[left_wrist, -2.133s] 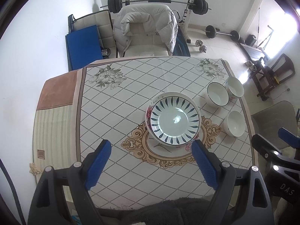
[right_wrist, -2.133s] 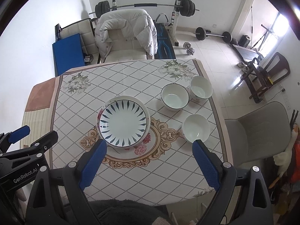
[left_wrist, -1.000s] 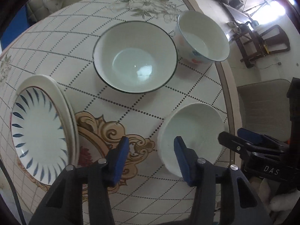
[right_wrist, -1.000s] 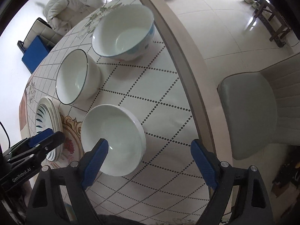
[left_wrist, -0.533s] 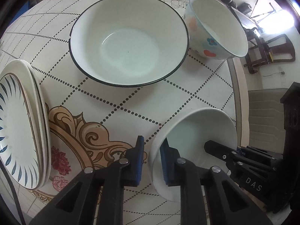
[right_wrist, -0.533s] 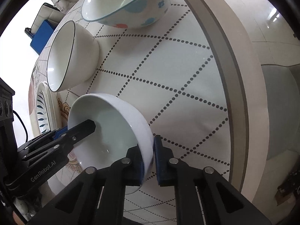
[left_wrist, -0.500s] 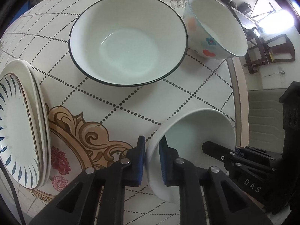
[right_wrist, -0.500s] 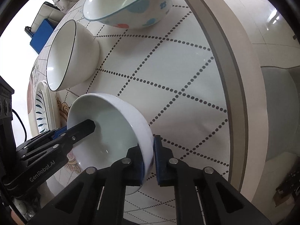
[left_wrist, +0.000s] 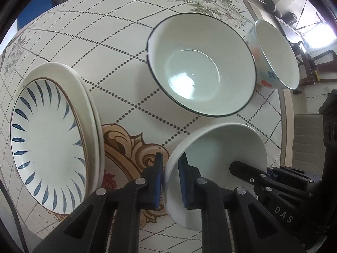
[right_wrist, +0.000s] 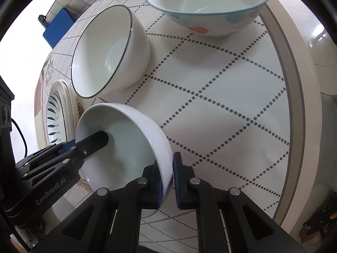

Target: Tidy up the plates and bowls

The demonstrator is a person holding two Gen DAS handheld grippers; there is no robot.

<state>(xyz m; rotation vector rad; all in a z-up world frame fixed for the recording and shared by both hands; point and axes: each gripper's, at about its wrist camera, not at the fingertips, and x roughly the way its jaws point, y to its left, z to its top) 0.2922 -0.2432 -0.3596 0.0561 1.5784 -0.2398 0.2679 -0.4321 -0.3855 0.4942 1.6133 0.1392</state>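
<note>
A plain white bowl (left_wrist: 219,154) is held by both grippers at opposite rims and looks lifted a little off the table; it also shows in the right wrist view (right_wrist: 126,145). My left gripper (left_wrist: 170,181) is shut on its left rim. My right gripper (right_wrist: 167,175) is shut on its right rim. Beyond it stands a dark-rimmed white bowl (left_wrist: 202,63), also in the right wrist view (right_wrist: 107,50), and a flower-patterned bowl (left_wrist: 276,57), also in the right wrist view (right_wrist: 208,6). A stack of plates with a blue leaf pattern (left_wrist: 50,141) lies to the left.
The table wears a diamond-dotted cloth (right_wrist: 221,97) with a brown medallion (left_wrist: 130,147) in the middle. Its right edge (right_wrist: 294,97) is close to the held bowl, with a grey chair (left_wrist: 307,139) past it. Gym weights stand far back.
Both grippers closed on the white bowl's rims within the last second. Since half a second ago the bowl has risen and shifted slightly toward the dark-rimmed bowl.
</note>
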